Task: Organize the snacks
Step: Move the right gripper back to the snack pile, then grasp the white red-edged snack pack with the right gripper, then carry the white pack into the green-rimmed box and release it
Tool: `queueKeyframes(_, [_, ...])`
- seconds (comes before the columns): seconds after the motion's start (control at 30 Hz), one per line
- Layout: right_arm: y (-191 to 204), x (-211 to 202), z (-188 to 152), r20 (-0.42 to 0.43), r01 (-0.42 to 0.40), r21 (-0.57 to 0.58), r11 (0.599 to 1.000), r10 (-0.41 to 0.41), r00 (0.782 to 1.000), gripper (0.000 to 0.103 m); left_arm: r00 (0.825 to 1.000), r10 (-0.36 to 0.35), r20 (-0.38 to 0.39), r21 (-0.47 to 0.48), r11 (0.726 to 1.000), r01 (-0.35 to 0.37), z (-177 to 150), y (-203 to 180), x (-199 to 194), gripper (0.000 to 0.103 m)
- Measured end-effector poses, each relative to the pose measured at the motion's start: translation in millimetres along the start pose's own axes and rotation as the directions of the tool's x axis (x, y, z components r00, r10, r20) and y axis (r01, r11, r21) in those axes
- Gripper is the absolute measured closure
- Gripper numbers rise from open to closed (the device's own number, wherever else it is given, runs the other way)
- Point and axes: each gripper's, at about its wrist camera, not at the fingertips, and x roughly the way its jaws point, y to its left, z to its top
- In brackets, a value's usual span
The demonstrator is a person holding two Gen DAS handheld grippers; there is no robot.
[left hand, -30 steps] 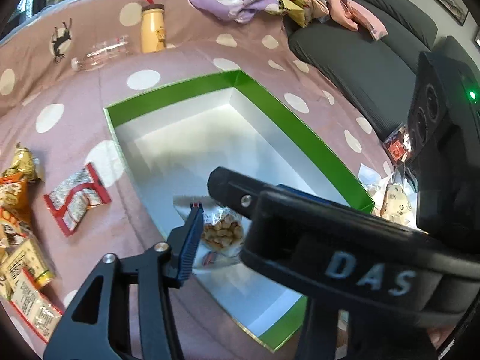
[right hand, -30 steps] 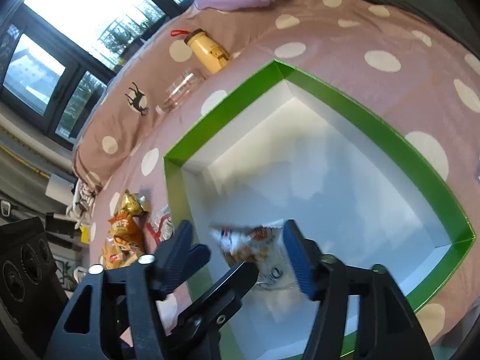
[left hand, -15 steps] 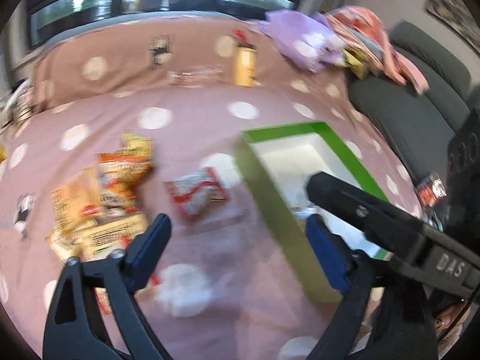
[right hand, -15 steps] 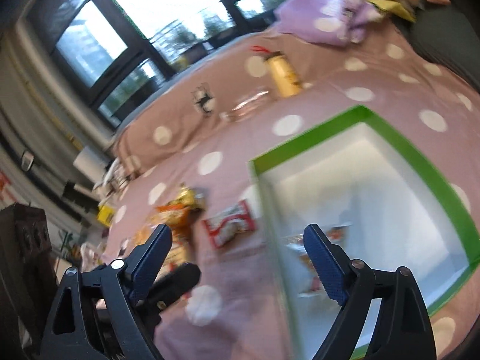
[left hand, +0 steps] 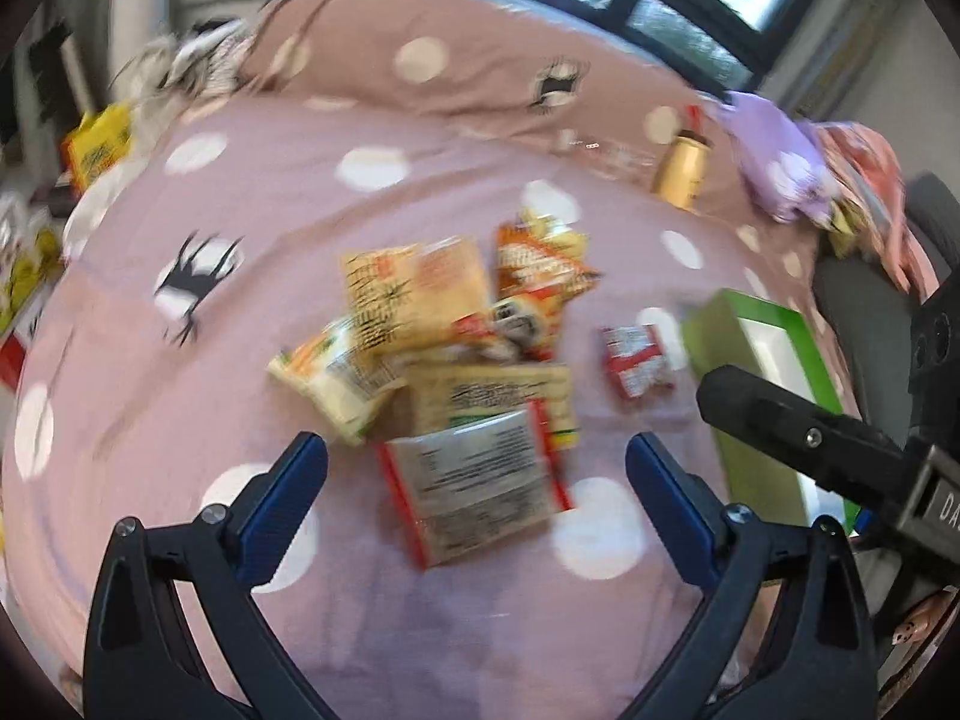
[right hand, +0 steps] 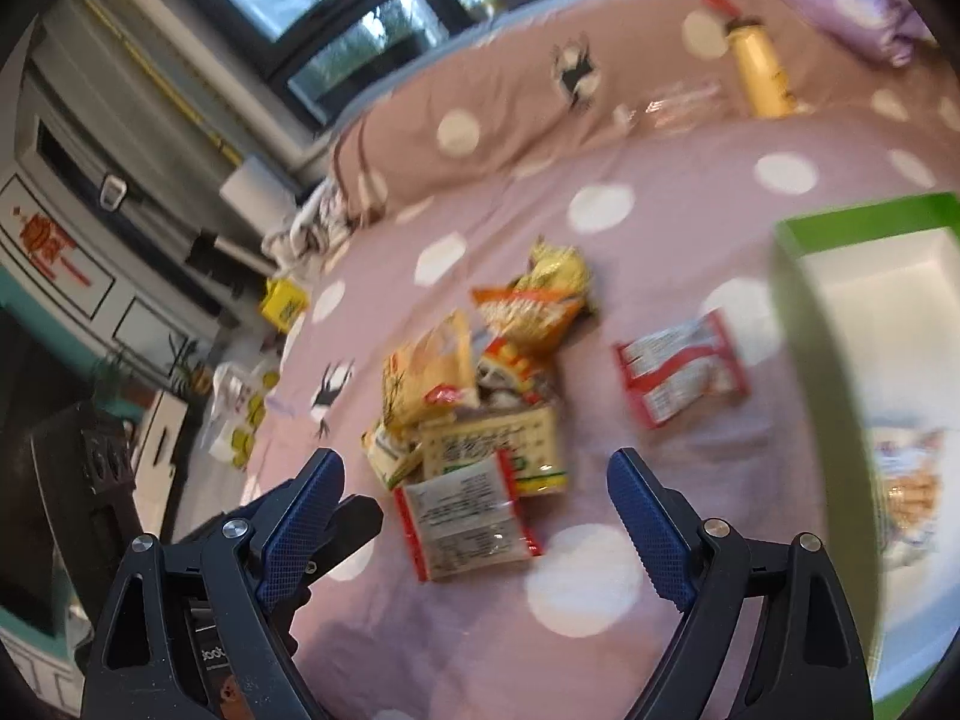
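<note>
A pile of snack packets (left hand: 444, 324) lies on the pink dotted cover; it also shows in the right wrist view (right hand: 480, 384). A clear red-edged packet (left hand: 474, 492) is nearest, just ahead of my open, empty left gripper (left hand: 477, 480). My right gripper (right hand: 474, 492) is open and empty above the same packet (right hand: 465, 513). A red and white packet (left hand: 636, 357) lies alone between the pile and the green box (left hand: 774, 354). The box (right hand: 840, 324) holds a peanut packet (right hand: 909, 492).
A yellow bottle (left hand: 681, 171) and a clear bottle (right hand: 678, 102) lie at the back. Purple and pink cloth (left hand: 780, 162) is heaped at the back right. A dark sofa (left hand: 864, 324) borders the right side. Furniture and clutter (right hand: 90, 252) stand beyond the left edge.
Both grippers have swung left from the green box to the snack pile. The peanut packet stays in the box. The left gripper has opened wide.
</note>
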Motion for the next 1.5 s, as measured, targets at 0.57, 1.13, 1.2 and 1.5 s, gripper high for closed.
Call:
queueKeyframes(0.57, [-5, 107, -26, -0.248, 0.031, 0.039, 0.999, -0.02, 0.969, 0.022, 0.991, -0.023, -0.134, -0.048, 0.999, 0.017, -28, 22, 57, 0.033])
queueKeyframes(1.13, [4, 45, -20, -0.09, 0.074, 0.007, 0.997, -0.074, 0.993, 0.042, 0.989, -0.139, -0.058, 0.118, 0.982, 0.145, -20, -55, 23, 0.064])
queueKeyframes(1.2, [-2, 22, -15, -0.042, 0.092, 0.02, 0.996, -0.091, 0.995, 0.042, 0.986, -0.158, -0.048, 0.16, 0.973, 0.163, -18, -72, 18, 0.064])
queueKeyframes(1.5, [-52, -83, 1, 0.172, 0.18, 0.112, 0.977, -0.198, 0.965, 0.042, 0.953, -0.303, -0.023, 0.359, 0.887, 0.29, -10, -174, 4, 0.064])
